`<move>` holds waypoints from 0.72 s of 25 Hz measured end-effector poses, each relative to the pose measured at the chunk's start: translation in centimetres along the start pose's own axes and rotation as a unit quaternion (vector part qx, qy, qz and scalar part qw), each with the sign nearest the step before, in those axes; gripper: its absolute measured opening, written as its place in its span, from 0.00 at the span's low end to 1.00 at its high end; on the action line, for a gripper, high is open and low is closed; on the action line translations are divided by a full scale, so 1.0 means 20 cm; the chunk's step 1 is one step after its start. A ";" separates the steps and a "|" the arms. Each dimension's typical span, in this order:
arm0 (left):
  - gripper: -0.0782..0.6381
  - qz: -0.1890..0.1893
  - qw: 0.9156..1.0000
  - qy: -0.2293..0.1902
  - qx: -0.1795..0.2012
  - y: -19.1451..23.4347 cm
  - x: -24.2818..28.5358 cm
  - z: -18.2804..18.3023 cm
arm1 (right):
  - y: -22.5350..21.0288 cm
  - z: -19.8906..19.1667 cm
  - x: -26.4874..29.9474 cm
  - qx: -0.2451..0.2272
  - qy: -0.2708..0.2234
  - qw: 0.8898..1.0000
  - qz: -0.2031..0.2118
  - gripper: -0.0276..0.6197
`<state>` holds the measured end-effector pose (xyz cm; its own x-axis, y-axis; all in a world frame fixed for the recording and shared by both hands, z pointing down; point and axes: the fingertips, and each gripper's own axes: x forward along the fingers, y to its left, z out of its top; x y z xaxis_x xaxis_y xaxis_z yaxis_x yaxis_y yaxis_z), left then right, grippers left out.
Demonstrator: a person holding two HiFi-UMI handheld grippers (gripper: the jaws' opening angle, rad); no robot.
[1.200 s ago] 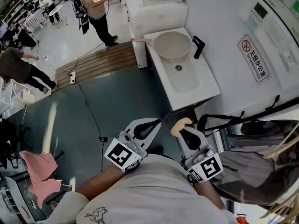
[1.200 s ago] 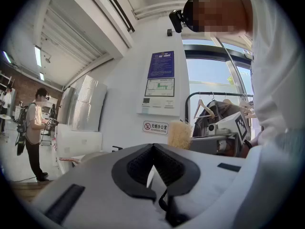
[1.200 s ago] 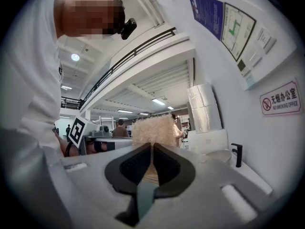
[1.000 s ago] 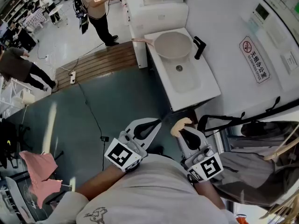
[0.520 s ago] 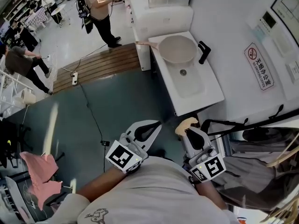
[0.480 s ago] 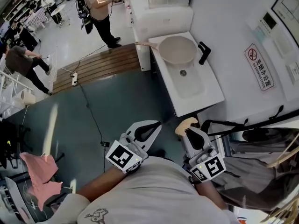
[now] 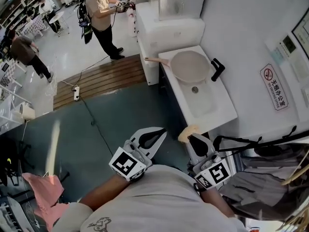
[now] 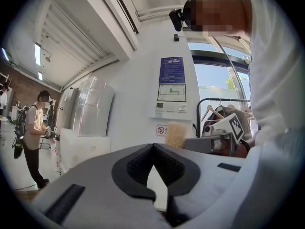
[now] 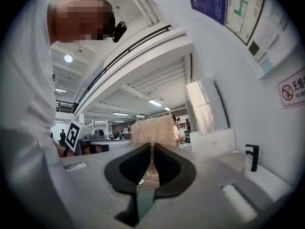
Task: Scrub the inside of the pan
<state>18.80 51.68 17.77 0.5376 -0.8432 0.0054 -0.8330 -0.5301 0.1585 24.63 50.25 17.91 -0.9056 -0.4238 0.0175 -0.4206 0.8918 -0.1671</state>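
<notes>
This is a big open workshop or lab hall with a mock washroom corner built into it. At the right, a white sink unit (image 7: pixel 205 105) with a black tap (image 7: pixel 217 69) stands against a white wall bearing a prohibition sign (image 7: pixel 273 87) and a control panel (image 7: pixel 289 45). Farther left, a wooden platform (image 7: pixel 96 79) carries a power strip (image 7: pixel 76 92), a person (image 7: pixel 104 13) wearing a backpack stands beyond it, and strip lights (image 9: pixel 155 102) hang from a high ceiling.
</notes>
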 end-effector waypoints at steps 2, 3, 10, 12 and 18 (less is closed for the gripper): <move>0.10 -0.004 1.000 0.001 0.005 0.10 -0.06 0.03 | 0.04 0.00 0.13 0.002 0.002 1.000 0.002 0.08; 0.10 -0.005 1.000 0.003 0.007 0.15 -0.09 0.04 | 0.06 0.00 0.18 0.002 0.003 1.000 0.003 0.08; 0.10 0.014 1.000 -0.004 -0.005 0.44 -0.25 0.08 | 0.17 -0.02 0.49 0.000 0.011 1.000 0.020 0.08; 0.10 0.019 1.000 -0.004 -0.010 0.51 -0.27 0.08 | 0.16 -0.03 0.56 0.002 0.013 1.000 0.023 0.08; 0.10 0.033 0.999 0.003 -0.016 0.71 -0.20 0.07 | 0.05 -0.06 0.75 0.012 0.013 0.999 0.027 0.08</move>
<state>4.57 47.36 18.69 0.4829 -0.8754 0.0219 -0.8618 -0.4707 0.1892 10.64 44.94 19.30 -0.9281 -0.3708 0.0337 -0.3701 0.9090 -0.1916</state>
